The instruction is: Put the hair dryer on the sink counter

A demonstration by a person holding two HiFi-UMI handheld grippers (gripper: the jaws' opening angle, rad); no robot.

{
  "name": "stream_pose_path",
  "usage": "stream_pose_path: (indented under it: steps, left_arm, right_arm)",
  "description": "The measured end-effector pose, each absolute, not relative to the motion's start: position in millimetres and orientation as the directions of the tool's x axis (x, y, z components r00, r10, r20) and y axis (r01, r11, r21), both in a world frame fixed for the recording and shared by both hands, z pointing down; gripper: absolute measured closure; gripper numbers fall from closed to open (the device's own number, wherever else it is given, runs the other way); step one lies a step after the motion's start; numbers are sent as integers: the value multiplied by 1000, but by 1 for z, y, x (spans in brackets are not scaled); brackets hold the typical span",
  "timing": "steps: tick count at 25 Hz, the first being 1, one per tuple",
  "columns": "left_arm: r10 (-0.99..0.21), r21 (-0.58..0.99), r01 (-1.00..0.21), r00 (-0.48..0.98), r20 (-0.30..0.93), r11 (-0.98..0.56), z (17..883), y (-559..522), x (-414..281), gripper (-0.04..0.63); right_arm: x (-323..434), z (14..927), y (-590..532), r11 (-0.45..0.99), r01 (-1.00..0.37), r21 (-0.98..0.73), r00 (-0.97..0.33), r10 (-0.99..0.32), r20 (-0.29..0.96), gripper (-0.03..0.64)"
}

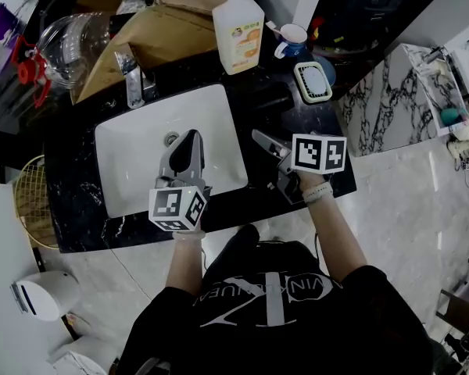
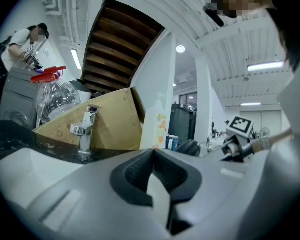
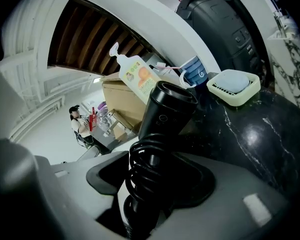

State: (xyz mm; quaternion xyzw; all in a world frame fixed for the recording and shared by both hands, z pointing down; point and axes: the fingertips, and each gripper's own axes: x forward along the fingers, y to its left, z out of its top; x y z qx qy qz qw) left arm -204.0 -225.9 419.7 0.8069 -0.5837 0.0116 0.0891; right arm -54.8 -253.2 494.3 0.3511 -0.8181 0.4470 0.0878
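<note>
— Where's the hair dryer (image 3: 166,109)?
— The right gripper (image 3: 152,181) has its jaws clamped on the cord-wrapped handle. The barrel is over the black counter (image 1: 270,100), at the sink's (image 1: 125,162) 3 o'clock. A soap dish (image 3: 233,86) sits at its 2 o'clock.
— The left gripper (image 1: 187,148)?
— Jaws together on nothing, over the basin.

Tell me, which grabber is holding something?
The right gripper: its jaws clamp the black hair dryer. The left gripper, over the sink, holds nothing.
</note>
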Motion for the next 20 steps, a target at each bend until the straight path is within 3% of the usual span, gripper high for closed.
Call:
stream_pose_path:
  steps: [8, 20]
  left_arm:
    - [-919, 175, -922, 370, 135, -346, 426, -235, -191, 595]
    - [-933, 185, -935, 329, 146, -301, 427, -227, -190, 595]
  right_arm:
    - [-49, 495, -263, 420, -698, -580, -710, -508, 488, 341]
    - [-32, 501, -270, 431, -728, -533, -684, -500, 531, 336]
